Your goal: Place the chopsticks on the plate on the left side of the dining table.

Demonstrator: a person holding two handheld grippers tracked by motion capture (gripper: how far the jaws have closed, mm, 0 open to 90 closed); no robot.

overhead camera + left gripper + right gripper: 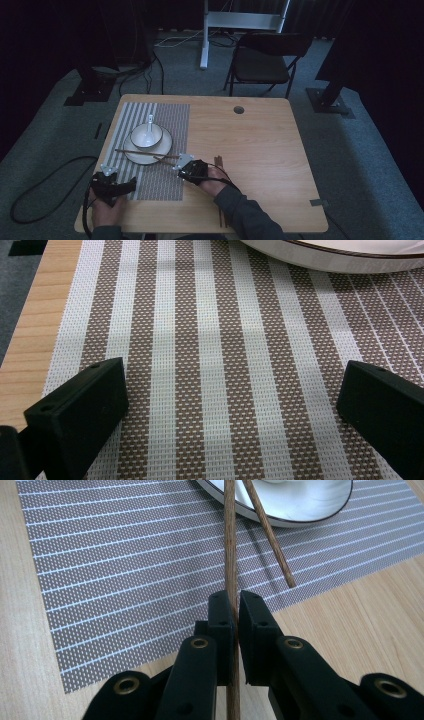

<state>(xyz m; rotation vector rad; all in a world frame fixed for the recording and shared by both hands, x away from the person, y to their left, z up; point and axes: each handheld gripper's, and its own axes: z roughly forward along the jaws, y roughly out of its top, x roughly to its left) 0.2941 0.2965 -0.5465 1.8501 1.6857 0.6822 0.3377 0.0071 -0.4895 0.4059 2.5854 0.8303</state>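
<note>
One dark wooden chopstick [230, 555] is pinched in your right gripper [235, 605]; left gripper [225, 405] w/ jaws apart, holding nothing. Lay it beside its twin [270, 535] at the white plate's [310, 512] 5 o'clock rim, slowly.

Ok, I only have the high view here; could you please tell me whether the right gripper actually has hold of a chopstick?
Observer: Yes. The right gripper view shows the right gripper with its jaws shut on one chopstick.
Operator: Thank you. Where does the other one lie?
Observer: The second chopstick is free, leaning on the rim of the plate with its near end on the placemat.
Operator: And the left gripper?
Observer: The left gripper has its jaws wide open over the striped part of the placemat, with nothing between them.
</note>
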